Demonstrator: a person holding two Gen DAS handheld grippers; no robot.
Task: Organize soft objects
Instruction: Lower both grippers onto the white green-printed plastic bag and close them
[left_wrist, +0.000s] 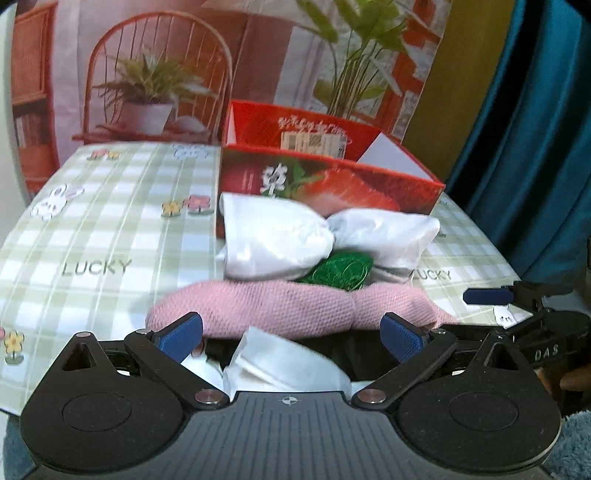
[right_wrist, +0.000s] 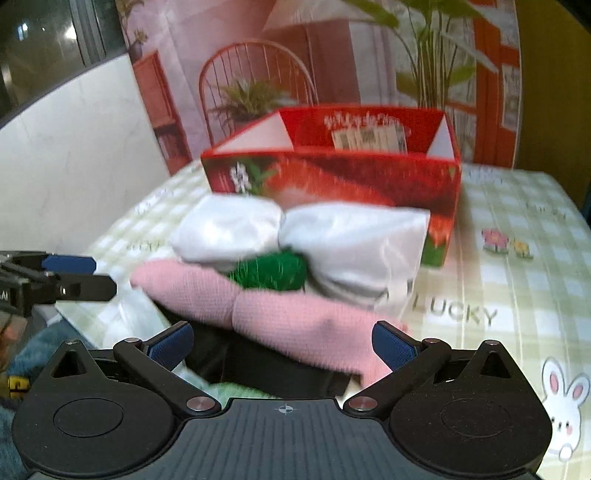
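A pile of soft things lies on the checked tablecloth in front of an open red box (left_wrist: 332, 184) (right_wrist: 332, 177). Two white satin pouches (left_wrist: 273, 236) (right_wrist: 354, 251) lie on top, a green wiry ball (left_wrist: 340, 269) (right_wrist: 269, 273) under them, and a pink knitted cloth (left_wrist: 288, 310) (right_wrist: 295, 317) in front. Below that sit a dark cloth (right_wrist: 266, 365) and a white crumpled piece (left_wrist: 280, 365). My left gripper (left_wrist: 291, 338) is open just before the pink cloth. My right gripper (right_wrist: 282, 343) is open too, with the pink cloth's edge between its spread fingers.
The tablecloth (left_wrist: 103, 236) (right_wrist: 517, 280) reads "LUCKY" and has flowers and rabbits. A printed backdrop with a chair and plants hangs behind the box. A teal curtain (left_wrist: 535, 129) is at the right of the left wrist view, a white wall (right_wrist: 74, 166) at the left of the right wrist view.
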